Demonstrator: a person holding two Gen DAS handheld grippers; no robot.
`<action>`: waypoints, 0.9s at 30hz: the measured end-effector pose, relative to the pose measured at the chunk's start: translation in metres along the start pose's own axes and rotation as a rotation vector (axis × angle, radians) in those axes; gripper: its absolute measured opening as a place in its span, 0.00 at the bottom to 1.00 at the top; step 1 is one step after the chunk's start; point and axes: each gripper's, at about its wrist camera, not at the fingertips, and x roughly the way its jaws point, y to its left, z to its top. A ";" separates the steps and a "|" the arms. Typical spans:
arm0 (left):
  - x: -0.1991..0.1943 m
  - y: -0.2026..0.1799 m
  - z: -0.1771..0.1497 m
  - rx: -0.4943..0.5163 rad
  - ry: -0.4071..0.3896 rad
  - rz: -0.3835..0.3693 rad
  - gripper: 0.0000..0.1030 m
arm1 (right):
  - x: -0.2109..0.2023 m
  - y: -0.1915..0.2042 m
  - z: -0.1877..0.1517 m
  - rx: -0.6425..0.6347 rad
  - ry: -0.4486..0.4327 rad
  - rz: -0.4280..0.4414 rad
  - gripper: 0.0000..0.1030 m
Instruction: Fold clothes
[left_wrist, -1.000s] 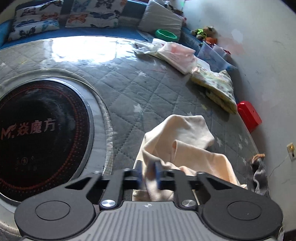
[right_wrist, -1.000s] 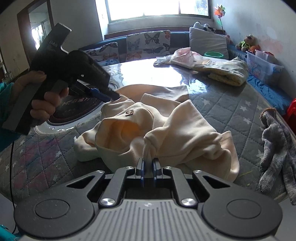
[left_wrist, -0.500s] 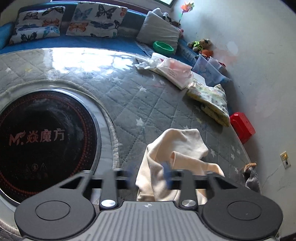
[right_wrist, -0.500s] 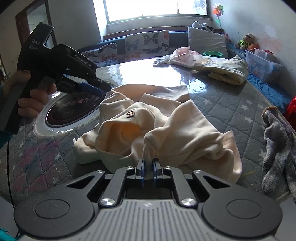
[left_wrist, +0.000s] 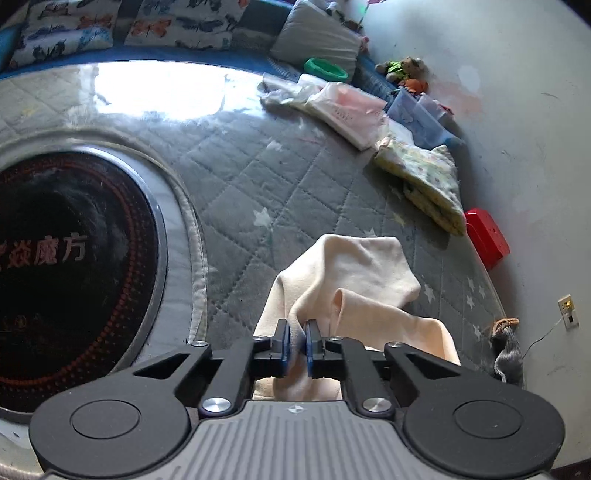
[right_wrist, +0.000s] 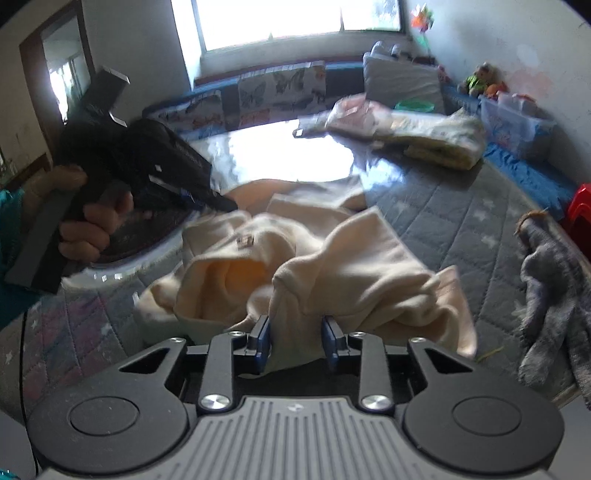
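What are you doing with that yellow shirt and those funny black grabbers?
A person is folding clothes on a grey quilted table, with a hand-held gripper in each hand. The left hand-held gripper is shut on a fold of a cream garment, which lies crumpled, not yet folded. The right hand-held gripper is opening its jaws, with the cloth's edge between them. Folded clothes sit at the far edge, and a grey knitted piece lies to the right.
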 end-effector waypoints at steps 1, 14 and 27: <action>-0.006 0.000 0.001 0.008 -0.020 -0.003 0.07 | 0.004 0.000 0.001 -0.001 0.015 0.008 0.20; -0.082 0.065 0.023 -0.078 -0.225 0.070 0.06 | 0.060 0.055 0.052 -0.109 -0.030 0.144 0.08; -0.195 0.125 -0.003 -0.111 -0.356 0.083 0.06 | 0.019 0.089 0.099 -0.186 -0.196 0.327 0.05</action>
